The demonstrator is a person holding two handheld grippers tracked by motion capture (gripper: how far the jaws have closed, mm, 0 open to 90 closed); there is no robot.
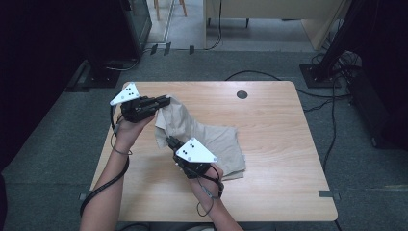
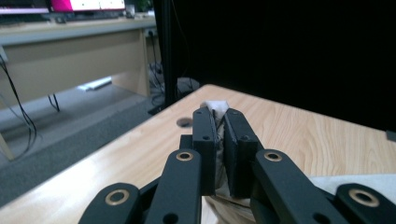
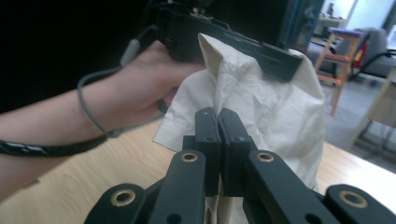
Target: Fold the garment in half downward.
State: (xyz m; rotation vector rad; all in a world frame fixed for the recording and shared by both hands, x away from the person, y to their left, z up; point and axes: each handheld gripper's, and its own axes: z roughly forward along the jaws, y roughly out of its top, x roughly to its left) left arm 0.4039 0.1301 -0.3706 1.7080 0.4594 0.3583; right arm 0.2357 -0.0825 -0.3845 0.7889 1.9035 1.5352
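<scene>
the beige cloth (image 1: 207,137) lies partly on the wooden table (image 1: 279,144) and partly lifted off it, its near-left portion raised in a loose peak between the two grippers while the rest sprawls flat toward the table's middle. it looks light, soft and limp, a thin woven fabric with stitched hems; it will sag and fold under its own weight, so it is best taken at a hem or corner, where the doubled edge gives the jaws something firm to pinch. the left gripper (image 1: 161,102) has its jaws clamped on an upper edge of the cloth, a strip of fabric showing between them in the left gripper view (image 2: 217,140). the right gripper (image 1: 169,141) pinches another stretch of the edge lower down, its jaws closed tight on the fabric (image 3: 218,140). both hands are held above the table, the left higher and farther from the person, its gripper pointing across toward the right; the right forearm comes in from the bottom edge.
</scene>
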